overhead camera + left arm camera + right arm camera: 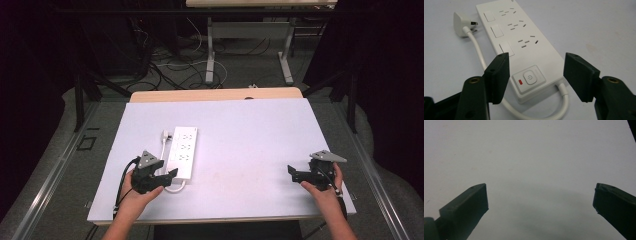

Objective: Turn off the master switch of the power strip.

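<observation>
Left gripper (536,80) nearest, jaws spread wide on either side of the switch end of a white power strip (524,47), apparently not touching it. On that end, a power button (529,78) beside a small red indicator (520,81). Beyond, three socket groups with rocker switches, then the white cord (477,50) curling back to its plug (461,25), lying loose beside the strip. Underneath, a pale tabletop (250,135) with a wooden far edge. Right gripper (296,174) well apart near the right edge, jaws wide over bare surface, holding nothing. Farther off, a dark room: grey floor, tangled cables (170,70), legs of another table (210,55). Forearms cut off at the bottom edge.
</observation>
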Action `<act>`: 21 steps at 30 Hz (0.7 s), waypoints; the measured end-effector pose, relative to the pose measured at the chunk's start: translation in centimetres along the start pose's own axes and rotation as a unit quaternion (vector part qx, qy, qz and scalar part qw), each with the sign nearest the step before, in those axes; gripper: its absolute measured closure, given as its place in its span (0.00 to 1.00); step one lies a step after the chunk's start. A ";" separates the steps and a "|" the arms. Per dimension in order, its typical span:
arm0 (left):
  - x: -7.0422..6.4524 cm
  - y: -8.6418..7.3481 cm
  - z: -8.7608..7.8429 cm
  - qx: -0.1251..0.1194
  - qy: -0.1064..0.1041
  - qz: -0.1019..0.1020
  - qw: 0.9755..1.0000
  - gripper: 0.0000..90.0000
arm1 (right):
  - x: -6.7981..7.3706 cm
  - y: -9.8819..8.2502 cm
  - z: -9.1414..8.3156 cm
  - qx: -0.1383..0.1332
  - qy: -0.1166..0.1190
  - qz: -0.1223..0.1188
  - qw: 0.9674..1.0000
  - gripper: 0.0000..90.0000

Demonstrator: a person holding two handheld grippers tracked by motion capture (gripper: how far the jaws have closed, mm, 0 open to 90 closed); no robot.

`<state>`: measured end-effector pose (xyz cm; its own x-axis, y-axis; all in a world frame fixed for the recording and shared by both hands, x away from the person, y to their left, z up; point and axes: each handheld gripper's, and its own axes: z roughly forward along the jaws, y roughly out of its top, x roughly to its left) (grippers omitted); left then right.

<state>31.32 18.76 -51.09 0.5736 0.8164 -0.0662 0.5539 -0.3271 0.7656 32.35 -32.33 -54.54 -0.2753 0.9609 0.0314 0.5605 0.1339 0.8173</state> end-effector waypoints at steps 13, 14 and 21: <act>-0.3 0.9 0.2 0.018 0.001 -0.013 1.000 0.57 | 0.0 0.0 0.0 0.003 0.005 -0.007 1.000 0.00; -0.4 1.0 0.2 0.017 0.001 -0.014 1.000 0.57 | 0.0 0.0 0.1 0.003 0.005 -0.007 1.000 0.00; -0.6 1.8 0.4 0.019 0.000 -0.008 1.000 0.60 | 0.1 0.0 0.0 0.005 0.008 -0.003 1.000 0.00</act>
<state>32.16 17.51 -49.92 0.5646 0.8216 -0.0791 0.5859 -0.3314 0.7395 32.33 -32.23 -54.58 -0.2899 0.9564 0.0359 0.5664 0.1411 0.8120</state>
